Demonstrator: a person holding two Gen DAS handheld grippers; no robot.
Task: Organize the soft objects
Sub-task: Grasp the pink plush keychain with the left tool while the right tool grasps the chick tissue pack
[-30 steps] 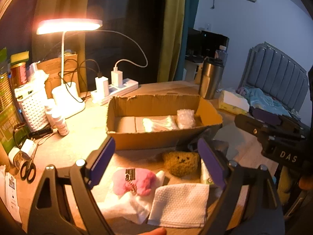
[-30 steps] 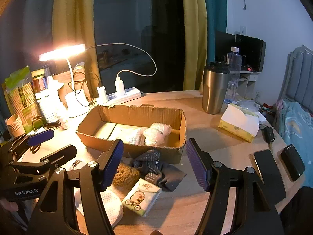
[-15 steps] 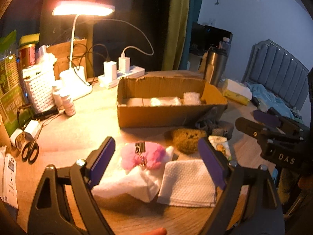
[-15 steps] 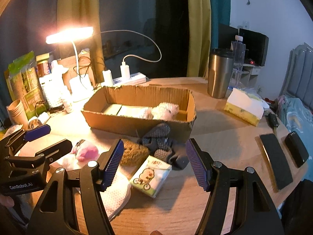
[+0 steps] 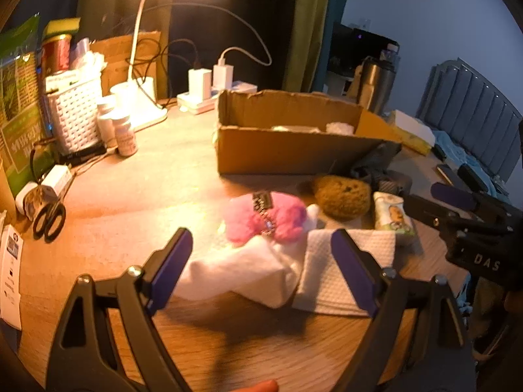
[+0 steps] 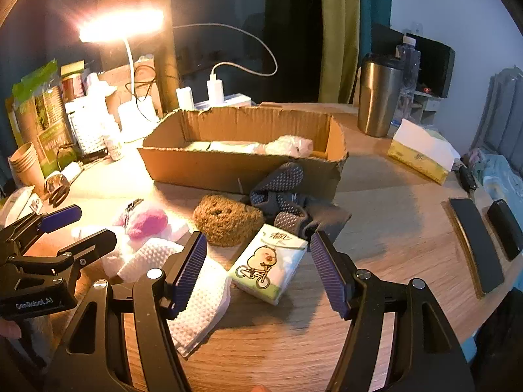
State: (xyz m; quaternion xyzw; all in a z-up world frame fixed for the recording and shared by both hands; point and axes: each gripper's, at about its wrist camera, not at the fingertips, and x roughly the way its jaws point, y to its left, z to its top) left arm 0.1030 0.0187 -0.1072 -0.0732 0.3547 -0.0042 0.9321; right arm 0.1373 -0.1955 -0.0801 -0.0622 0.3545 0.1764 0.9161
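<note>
Soft things lie on the wooden table before a cardboard box [image 5: 294, 150] [image 6: 228, 166]. A pink plush keychain [image 5: 264, 219] [image 6: 143, 222] rests on white cloths [image 5: 248, 268]. Beside them are a brown plush [image 5: 340, 196] [image 6: 225, 219], a tissue pack with a cartoon chick [image 6: 268, 264] [image 5: 392, 212], a folded white towel [image 5: 330, 277] [image 6: 196, 297] and grey dotted socks [image 6: 284, 196]. My left gripper [image 5: 261, 261] hangs open above the white cloths. My right gripper [image 6: 258, 268] hangs open over the tissue pack. White soft items [image 6: 287, 145] lie in the box.
A lit desk lamp [image 5: 143, 65], a white basket [image 5: 75, 114], bottles, scissors [image 5: 49, 219] and a power strip [image 5: 209, 98] crowd the left and back. A steel tumbler [image 6: 379, 94], a tissue box [image 6: 421, 153] and two dark phones [image 6: 477, 241] are on the right.
Both grippers have sunk toward the table and come nearer the pile of soft things, which look larger now. Their jaws stand as wide as before.
</note>
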